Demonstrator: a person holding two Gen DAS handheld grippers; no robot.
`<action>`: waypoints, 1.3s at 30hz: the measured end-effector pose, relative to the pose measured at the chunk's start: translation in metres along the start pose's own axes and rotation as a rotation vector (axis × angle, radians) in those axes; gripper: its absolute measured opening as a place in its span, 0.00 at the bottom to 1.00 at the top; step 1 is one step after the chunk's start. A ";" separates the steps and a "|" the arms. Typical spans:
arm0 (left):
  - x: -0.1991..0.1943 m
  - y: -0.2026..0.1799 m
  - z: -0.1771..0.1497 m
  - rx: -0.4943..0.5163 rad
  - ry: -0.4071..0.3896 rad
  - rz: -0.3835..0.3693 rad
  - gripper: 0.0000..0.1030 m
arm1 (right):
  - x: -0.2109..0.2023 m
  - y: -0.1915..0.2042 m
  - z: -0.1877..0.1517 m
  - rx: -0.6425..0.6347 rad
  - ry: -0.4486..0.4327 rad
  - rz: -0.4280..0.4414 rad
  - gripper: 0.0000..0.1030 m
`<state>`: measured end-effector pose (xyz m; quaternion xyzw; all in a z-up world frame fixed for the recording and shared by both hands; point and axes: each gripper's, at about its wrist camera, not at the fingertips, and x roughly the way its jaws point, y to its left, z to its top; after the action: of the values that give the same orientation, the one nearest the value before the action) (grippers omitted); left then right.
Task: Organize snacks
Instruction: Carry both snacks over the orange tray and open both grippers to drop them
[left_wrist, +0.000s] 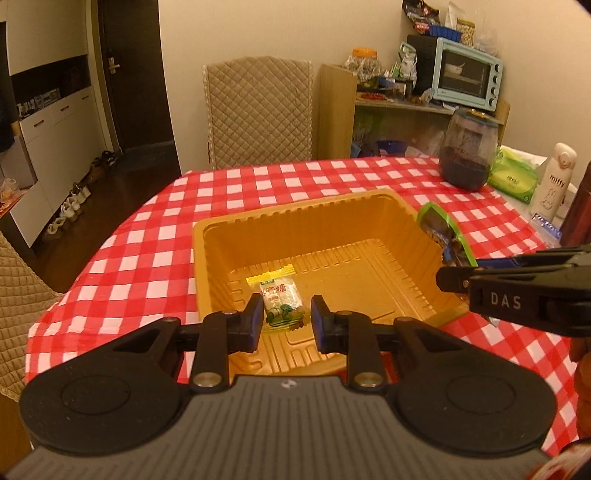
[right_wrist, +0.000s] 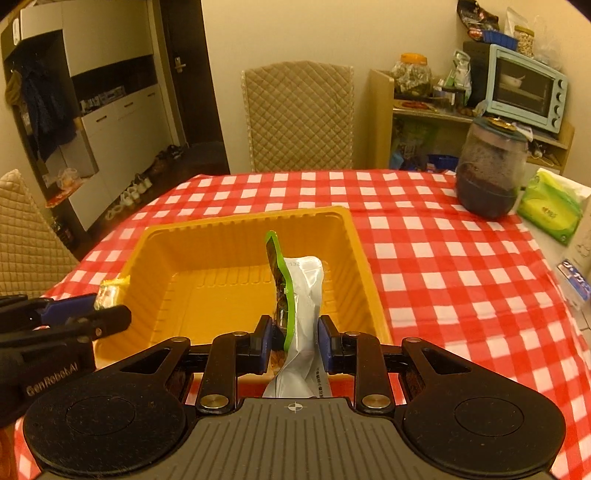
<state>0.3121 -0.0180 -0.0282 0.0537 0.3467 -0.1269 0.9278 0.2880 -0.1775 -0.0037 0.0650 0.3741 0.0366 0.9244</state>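
Left wrist view: left gripper (left_wrist: 284, 319) pinches a small candy packet (left_wrist: 279, 301), right gripper (right_wrist: 294, 341) a green-edged pouch (right_wrist: 295, 295), above yellow tray (left_wrist: 225, 258).

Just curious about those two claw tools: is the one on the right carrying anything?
Yes, the right gripper has its jaws closed on a green-edged snack pouch, held over the yellow tray.

Both grippers (left_wrist: 284, 325) (right_wrist: 294, 345) clamped (tilted downward)
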 end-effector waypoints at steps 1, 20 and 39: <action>0.005 0.001 0.001 -0.004 0.007 -0.001 0.24 | 0.005 -0.001 0.000 -0.002 0.006 0.001 0.26; 0.056 0.009 -0.002 0.010 0.059 0.005 0.30 | 0.050 -0.005 0.005 0.010 0.041 0.046 0.42; -0.072 0.011 -0.059 -0.104 -0.079 0.115 0.85 | -0.071 -0.018 -0.038 0.109 -0.095 0.012 0.50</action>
<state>0.2251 0.0177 -0.0255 0.0205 0.3124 -0.0573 0.9480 0.2106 -0.2004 0.0151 0.1192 0.3311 0.0183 0.9359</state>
